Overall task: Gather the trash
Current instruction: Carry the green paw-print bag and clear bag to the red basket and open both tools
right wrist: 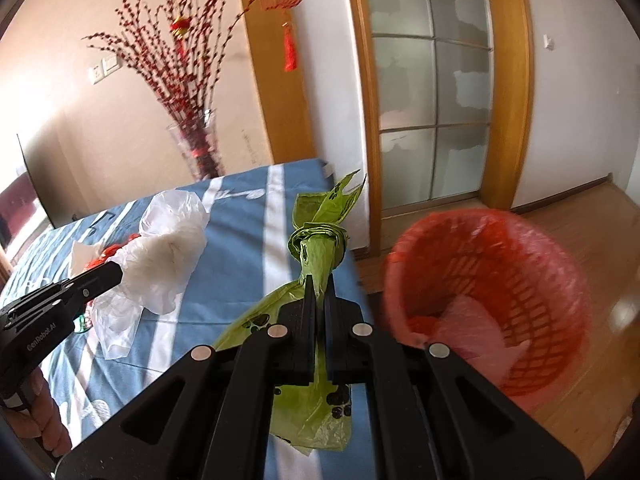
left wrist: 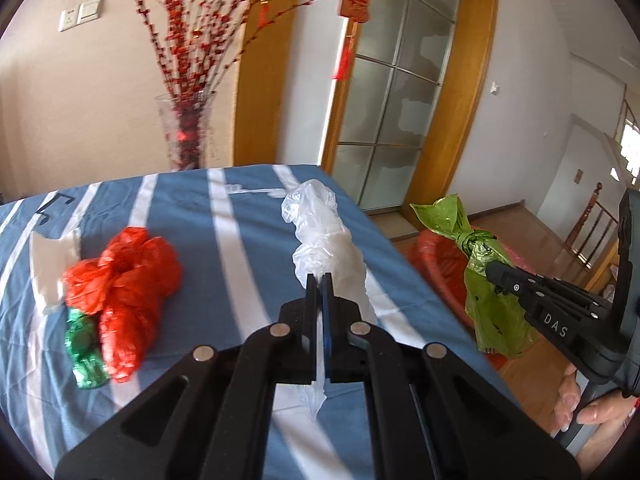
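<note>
1. The left gripper [left wrist: 319, 280] had its jaws pinched tight on a crumpled white plastic bag [left wrist: 324, 240], which stood up out of the fingers above the blue-and-white striped cloth [left wrist: 224, 248] on the table; a thin tail of the bag hung down below the jaws.

2. The right gripper [right wrist: 319, 286] was clamped on a lime-green bag with black paw prints [right wrist: 320, 256] — knotted near the top, its loose end flaring above the knot and the rest drooping under the fingers. From the left-hand camera this bag hung past the table's edge, in front of the red basket [left wrist: 436, 260].

3. The basket [right wrist: 492, 300], a red mesh bin lined with a thin pinkish film, sat on the wooden floor [right wrist: 592, 220] to the right of the table, just beside the green bag in the right-hand view. Something pale pink lay inside it.

4. Left on the cloth were a crumpled red plastic bag [left wrist: 128, 280], a shiny green wrapper [left wrist: 86, 352] touching its lower edge, and a white scrap [left wrist: 50, 264] just behind it — all well apart from the left gripper.

5. Beyond the table stood a tall glass vase [left wrist: 186, 132] of red-berried branches, with a frosted glass door [left wrist: 396, 92] in a wooden frame beside it.

6. A person's fingers [left wrist: 572, 400] showed wrapped round the right gripper's handle.
</note>
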The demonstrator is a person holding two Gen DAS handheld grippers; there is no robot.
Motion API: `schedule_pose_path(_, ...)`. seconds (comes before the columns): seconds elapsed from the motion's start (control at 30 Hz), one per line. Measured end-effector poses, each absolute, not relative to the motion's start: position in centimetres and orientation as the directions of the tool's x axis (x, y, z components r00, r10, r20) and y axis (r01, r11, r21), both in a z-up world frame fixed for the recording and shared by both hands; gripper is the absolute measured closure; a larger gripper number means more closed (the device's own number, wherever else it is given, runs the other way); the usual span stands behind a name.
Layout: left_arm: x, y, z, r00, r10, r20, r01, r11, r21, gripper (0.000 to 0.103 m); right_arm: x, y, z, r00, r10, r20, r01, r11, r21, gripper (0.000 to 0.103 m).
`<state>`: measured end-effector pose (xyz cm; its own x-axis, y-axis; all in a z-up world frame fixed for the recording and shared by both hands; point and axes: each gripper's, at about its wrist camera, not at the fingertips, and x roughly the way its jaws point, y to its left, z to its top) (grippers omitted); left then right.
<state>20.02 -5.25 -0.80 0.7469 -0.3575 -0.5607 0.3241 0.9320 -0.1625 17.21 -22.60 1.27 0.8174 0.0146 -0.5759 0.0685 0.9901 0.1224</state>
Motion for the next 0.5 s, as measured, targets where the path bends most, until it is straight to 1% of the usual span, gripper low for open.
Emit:
schedule_pose_path(0.27,19.6,-9.7,-0.1,0.718,-0.434,-0.544,0.409,0.896,-0.174,0.099,15.5,-26.8,1.7,0.834,-0.094,-0.543,0.180,0.978,0.108,0.099)
schedule_pose_path(0.5,19.5,-13.9,0.4,0.684,-0.500,-0.531,0.483,0.856,-0.183,0.099,14.6,-30.5,1.2,0.826,-0.151,-0.543,0.262,0.956,0.134,0.099)
